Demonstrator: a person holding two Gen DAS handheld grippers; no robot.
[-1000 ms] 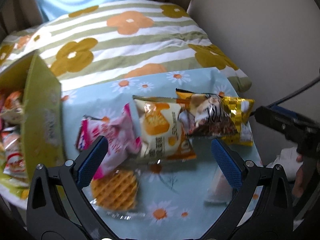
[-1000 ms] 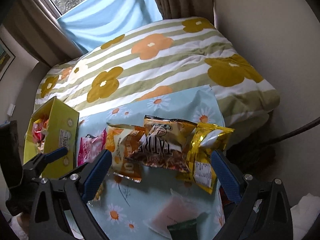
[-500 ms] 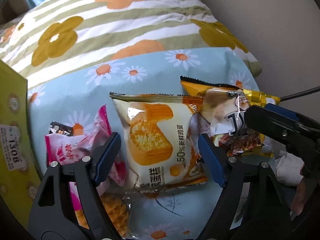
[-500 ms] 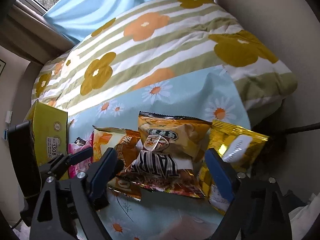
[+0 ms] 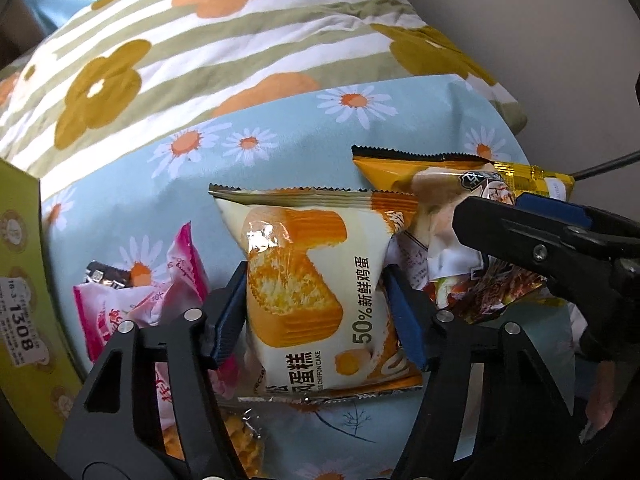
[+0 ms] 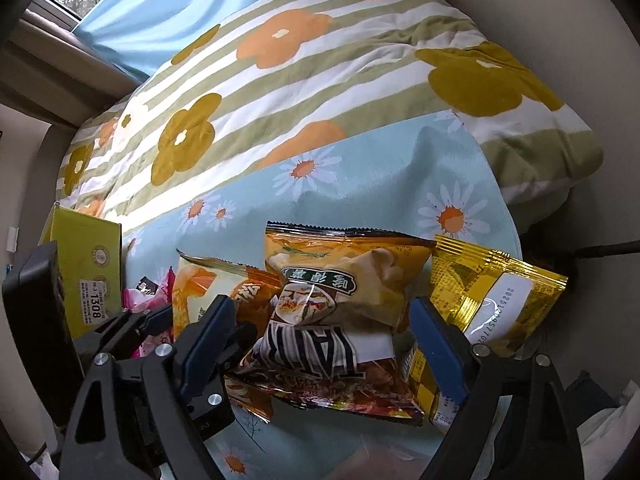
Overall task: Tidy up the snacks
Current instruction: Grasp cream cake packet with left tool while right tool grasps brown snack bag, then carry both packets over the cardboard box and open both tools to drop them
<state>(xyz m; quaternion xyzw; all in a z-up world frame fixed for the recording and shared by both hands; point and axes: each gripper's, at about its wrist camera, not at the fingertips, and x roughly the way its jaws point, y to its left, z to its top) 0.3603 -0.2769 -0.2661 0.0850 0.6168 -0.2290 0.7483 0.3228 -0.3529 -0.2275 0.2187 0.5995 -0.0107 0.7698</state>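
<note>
The left tool (image 5: 316,316) was placed over the chiffon cake packet (image 5: 312,292), with one blue pad at each long side of it, and its jaws were closing. The pads were seen just at the wrapper edges; whether they already pressed could not be told, so the packet was judged as not yet gripped. The packet lay flat on the daisy cloth (image 5: 280,152), which was spread on a bed, between the pink packets (image 5: 160,304) at the left and the brown snack bag (image 6: 340,320) at the right, whose edge overlapped it a little.

The right tool (image 6: 320,344) was held open around the brown snack bag, both pads apart from the foil, and nothing was held by it. The gold packet (image 6: 492,300) lay just beside this bag at the right, partly under it.

For a good grip, the closing should be done slowly, because the wrapper was judged to be puffed with air and slippery. The pads should be kept at the middle of the packet, so that it is not tilted when lifted. The neighbour wrappers should be kept out of the jaws. The cake should not be crushed. The yellow box (image 5: 24,320) at the far left was judged to be the place where the snacks go
</note>
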